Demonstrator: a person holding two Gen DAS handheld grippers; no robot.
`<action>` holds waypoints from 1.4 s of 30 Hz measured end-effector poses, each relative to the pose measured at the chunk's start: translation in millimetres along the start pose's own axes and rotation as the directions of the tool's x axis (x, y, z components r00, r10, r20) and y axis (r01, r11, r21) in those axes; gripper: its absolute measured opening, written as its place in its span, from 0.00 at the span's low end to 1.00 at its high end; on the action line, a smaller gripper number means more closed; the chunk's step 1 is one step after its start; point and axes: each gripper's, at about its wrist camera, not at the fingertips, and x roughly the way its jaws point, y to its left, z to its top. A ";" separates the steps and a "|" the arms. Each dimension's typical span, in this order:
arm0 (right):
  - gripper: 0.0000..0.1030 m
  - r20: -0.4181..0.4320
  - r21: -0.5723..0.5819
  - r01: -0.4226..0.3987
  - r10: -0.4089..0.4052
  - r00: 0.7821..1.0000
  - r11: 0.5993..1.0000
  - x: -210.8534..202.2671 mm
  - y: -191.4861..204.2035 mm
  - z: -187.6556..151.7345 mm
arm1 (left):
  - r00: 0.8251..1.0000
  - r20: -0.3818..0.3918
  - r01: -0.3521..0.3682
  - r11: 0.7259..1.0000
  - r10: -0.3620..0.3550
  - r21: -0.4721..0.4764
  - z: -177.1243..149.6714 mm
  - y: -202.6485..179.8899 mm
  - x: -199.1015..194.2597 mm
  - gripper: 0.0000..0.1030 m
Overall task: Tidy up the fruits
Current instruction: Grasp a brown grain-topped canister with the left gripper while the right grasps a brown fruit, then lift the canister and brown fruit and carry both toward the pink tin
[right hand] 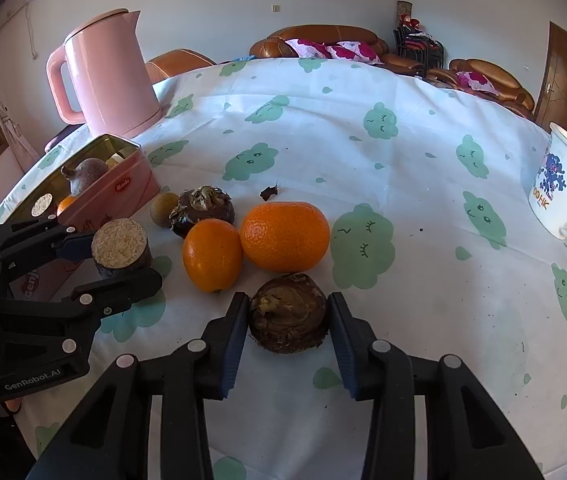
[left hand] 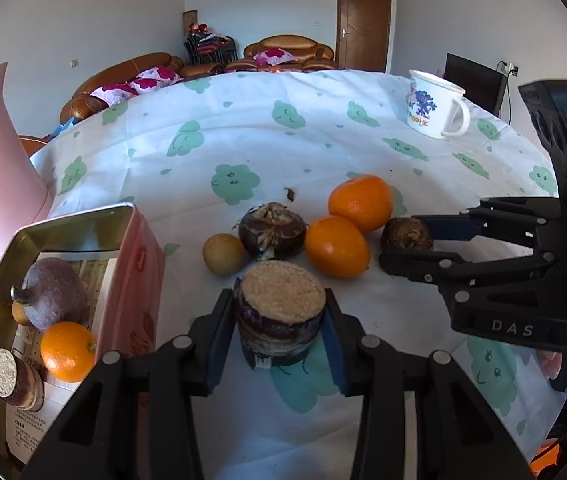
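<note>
Left gripper (left hand: 279, 320): clenched on the cut sugarcane piece (left hand: 279, 308), fingers against both its sides; the piece stands upright on the tablecloth (left hand: 323, 128), pale cut face up
Right gripper (right hand: 288, 316): clamped on a dark water chestnut (right hand: 289, 314), pads touching left and right flanks; chestnut rests on the cloth, near side of the fruit cluster
Loose fruit: two oranges (right hand: 285, 236) (right hand: 211, 254) touching; a second water chestnut (right hand: 201, 210) and a small brown longan (right hand: 164, 209) just beyond, to the left
Pink tin (left hand: 133, 264): left of the cluster; holds a purple fruit (left hand: 57, 294), an orange (left hand: 68, 351), a sugarcane piece (left hand: 15, 378)
Far off: pink kettle (right hand: 111, 76) at left; white mug (right hand: 563, 192) at right
</note>
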 end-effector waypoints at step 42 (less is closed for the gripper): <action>0.41 0.257 -0.054 -0.021 0.034 0.966 0.998 -46.8 7.4 -6.2 | 0.969 0.245 -0.021 0.997 0.040 -0.079 -7.2 14.0 -46.6 0.42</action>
